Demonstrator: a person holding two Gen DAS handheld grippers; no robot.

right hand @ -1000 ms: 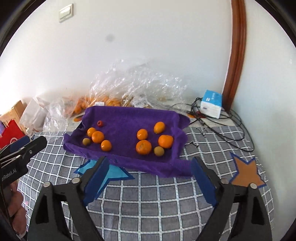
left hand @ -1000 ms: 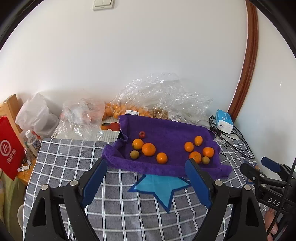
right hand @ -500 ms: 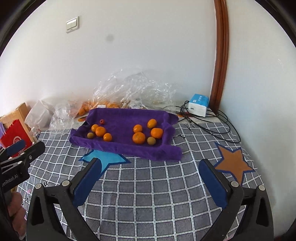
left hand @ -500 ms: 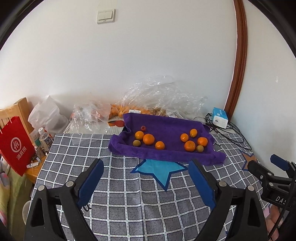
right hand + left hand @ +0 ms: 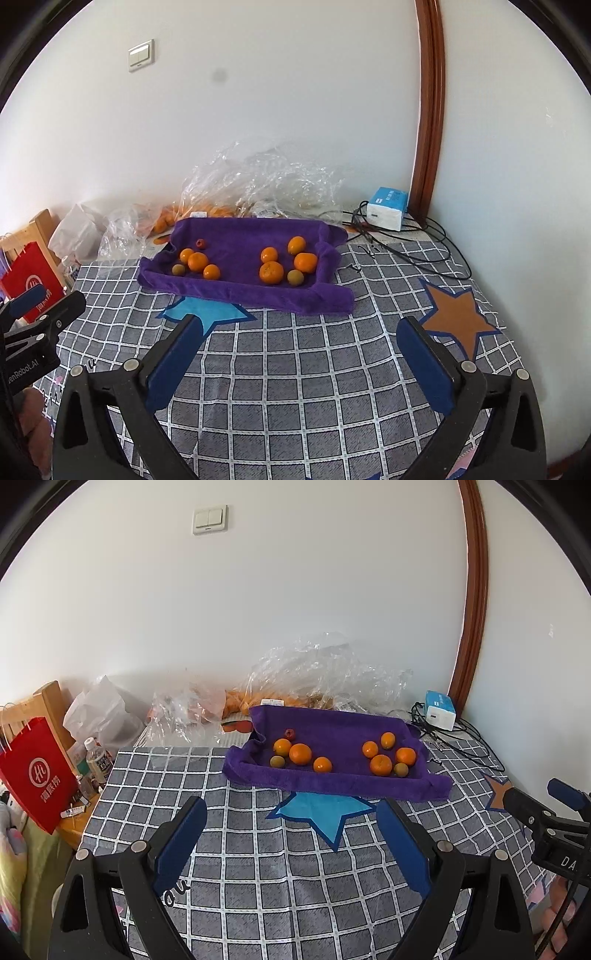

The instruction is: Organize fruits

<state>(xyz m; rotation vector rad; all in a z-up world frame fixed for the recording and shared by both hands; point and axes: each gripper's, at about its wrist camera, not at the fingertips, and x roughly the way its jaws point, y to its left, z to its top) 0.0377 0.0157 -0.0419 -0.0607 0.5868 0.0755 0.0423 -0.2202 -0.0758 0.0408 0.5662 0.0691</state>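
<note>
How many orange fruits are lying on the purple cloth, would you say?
7 orange fruits on the purple cloth: three on its left, four on its right. Bagged ones behind aren't counted.

1. The red paper bag (image 5: 35,771) at the left edge carries a white round logo with white Chinese characters beneath it, too small to read with certainty.
2. The right tool (image 5: 554,819), seen from the left camera, shows white letters "DA" before the frame cuts them off.
3. The left tool (image 5: 33,328), seen from the right camera, bears white lettering reading "enRobot.AI", its start hidden.
4. The checked tablecloth (image 5: 258,867) shows dark handwritten-style letters "ou" near the left tool's finger.
5. The bottle (image 5: 98,760) label is unreadable.
</note>
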